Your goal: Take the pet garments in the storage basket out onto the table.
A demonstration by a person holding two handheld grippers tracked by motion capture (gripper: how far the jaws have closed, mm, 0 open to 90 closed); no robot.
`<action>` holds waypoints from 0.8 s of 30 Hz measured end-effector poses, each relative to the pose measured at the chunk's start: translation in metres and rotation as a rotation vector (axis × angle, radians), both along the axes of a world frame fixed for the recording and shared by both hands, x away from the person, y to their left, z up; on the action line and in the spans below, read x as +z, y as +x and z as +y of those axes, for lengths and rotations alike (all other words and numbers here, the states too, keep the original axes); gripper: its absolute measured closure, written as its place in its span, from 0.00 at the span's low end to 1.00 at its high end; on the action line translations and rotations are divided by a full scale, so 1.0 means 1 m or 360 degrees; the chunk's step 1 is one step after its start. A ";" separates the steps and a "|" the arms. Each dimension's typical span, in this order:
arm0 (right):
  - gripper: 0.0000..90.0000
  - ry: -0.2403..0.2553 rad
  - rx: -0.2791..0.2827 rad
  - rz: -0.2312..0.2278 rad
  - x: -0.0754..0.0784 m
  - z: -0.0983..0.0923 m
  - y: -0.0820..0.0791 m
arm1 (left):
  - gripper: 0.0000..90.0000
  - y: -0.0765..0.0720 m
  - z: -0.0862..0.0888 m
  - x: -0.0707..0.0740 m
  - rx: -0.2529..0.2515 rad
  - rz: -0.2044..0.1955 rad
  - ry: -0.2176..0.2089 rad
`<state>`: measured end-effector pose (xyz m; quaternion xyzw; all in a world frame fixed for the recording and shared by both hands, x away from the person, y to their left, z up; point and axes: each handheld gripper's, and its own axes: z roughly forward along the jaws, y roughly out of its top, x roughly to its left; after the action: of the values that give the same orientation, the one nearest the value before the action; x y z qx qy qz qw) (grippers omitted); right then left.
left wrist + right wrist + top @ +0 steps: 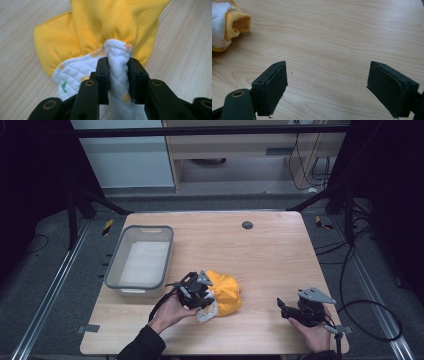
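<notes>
Left gripper (118, 75) clamped on white quilted fold of garment (226, 294), near bin (120, 252) at table (270, 250) front. Soft, light, limp; likely to sag. Best gripped at bunched folds. Right gripper (327, 85) wide apart, idle.

We see a light wooden table (270, 255) with a small dark round disc (247, 225) near its far edge. A grey plastic bin (140, 262) sits on its left side. Just right of the bin lies a crumpled yellow and white quilted cloth (225, 295).
</notes>
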<state>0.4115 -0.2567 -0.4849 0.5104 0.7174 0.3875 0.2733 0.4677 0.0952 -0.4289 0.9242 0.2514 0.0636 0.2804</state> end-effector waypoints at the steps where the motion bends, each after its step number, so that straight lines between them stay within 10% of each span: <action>1: 0.18 0.0000 0.0001 0.0000 0.000 0.000 0.000 | 0.78 0.000 0.000 0.000 -0.0001 -0.0004 0.0002; 24: 0.16 -0.0007 -0.0004 -0.0008 0.000 0.000 0.000 | 0.36 -0.012 0.039 0.009 0.0120 -0.0156 -0.0227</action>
<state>0.4111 -0.2571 -0.4852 0.5098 0.7169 0.3867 0.2767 0.4553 0.1346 -0.4195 0.8875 0.2758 0.1013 0.3550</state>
